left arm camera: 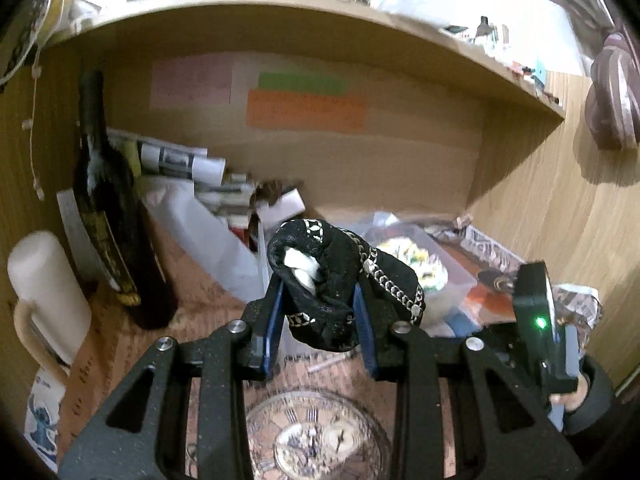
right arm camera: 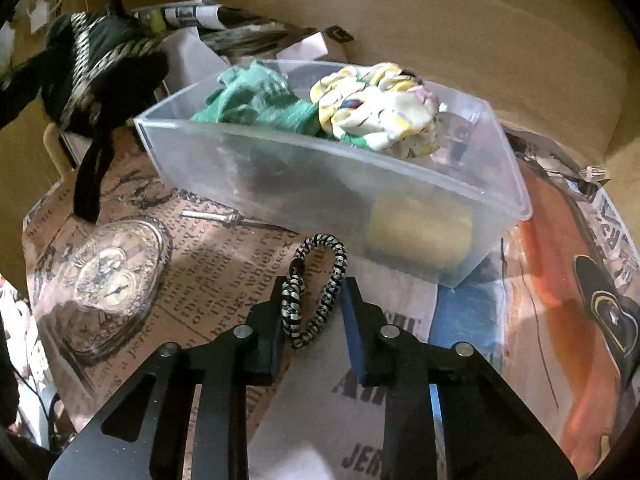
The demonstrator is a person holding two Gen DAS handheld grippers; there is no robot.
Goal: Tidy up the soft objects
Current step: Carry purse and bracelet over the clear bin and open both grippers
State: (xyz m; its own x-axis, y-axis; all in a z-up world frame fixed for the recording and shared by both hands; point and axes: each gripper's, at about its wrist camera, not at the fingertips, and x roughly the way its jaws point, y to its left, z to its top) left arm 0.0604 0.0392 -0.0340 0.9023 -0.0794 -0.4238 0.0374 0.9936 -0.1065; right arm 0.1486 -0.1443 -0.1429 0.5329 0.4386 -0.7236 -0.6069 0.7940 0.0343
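Observation:
My left gripper [left arm camera: 320,288] is shut on a black cloth bundle with a pale chain print [left arm camera: 332,280], held above the desk; it also shows at the upper left of the right wrist view [right arm camera: 100,68]. My right gripper [right arm camera: 316,300] holds a black-and-white braided cord loop [right arm camera: 320,288] between its fingers, just above the desk and in front of the clear plastic bin [right arm camera: 328,176]. The bin holds a green cloth [right arm camera: 256,100], a yellow-and-white floral cloth [right arm camera: 380,112] and a yellow item [right arm camera: 420,232] at its near right corner.
A dark wine bottle [left arm camera: 108,216] and a white mug [left arm camera: 48,296] stand at the left. Papers and boxes [left arm camera: 192,184] pile up at the back under a wooden shelf [left arm camera: 320,20]. Printed newspaper-style paper [right arm camera: 160,248] covers the desk.

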